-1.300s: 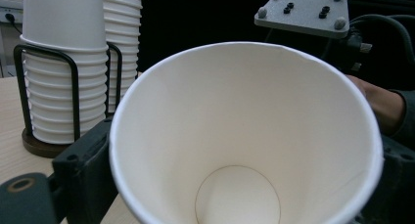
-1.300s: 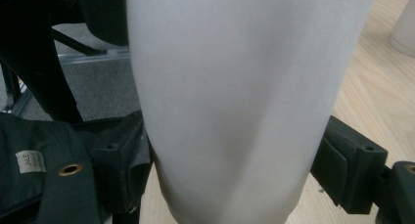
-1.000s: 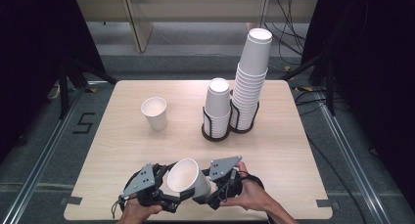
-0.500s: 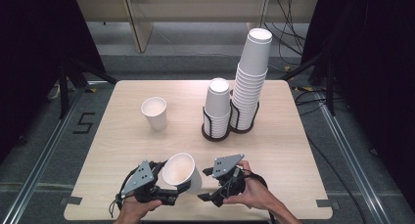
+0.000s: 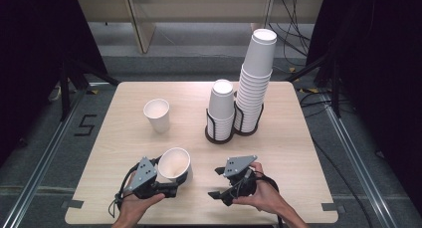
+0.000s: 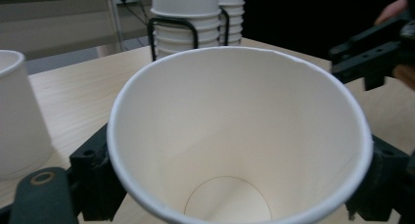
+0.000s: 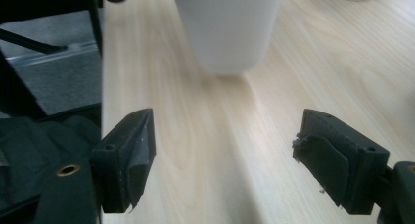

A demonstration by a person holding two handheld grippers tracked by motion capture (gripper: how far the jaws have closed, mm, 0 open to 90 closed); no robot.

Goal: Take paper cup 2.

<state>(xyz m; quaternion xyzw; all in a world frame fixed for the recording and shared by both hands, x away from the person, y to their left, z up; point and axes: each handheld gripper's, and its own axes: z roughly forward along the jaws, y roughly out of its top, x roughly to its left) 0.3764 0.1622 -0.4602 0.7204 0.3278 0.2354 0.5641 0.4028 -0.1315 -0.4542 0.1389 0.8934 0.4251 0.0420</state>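
Standing on the left part of the desk (image 5: 109, 153), a single paper cup (image 5: 157, 115) is sitting upright with its mouth open to the ceiling, well apart from everything else.

Nearer the front edge, the left claw (image 5: 175, 180) is gripping a second white paper cup (image 5: 174, 164); the person's left hand (image 5: 139, 203) is supporting the tool from below. The jaws have just been closing and are now pressing on the cup's wall from both sides, as the left gripper view is confirming: the held cup (image 6: 235, 136) is sitting between the two black jaws, its mouth tilted toward the camera and its inside bare. The cup's base appears to be at or just above the desk surface; contact cannot be confirmed.

To the right of it, the right claw (image 5: 216, 183) is resting low over the desk in the person's right hand (image 5: 263, 195), jaws spread wide with nothing between them. In the right gripper view the held cup's lower wall (image 7: 227, 28) is standing ahead of the open jaws, apart from them.

Further back and right, a wire rack (image 5: 211, 131) is carrying a short stack of cups (image 5: 221, 108), and just beside it a tall stack (image 5: 256, 78) is rising in its own ring
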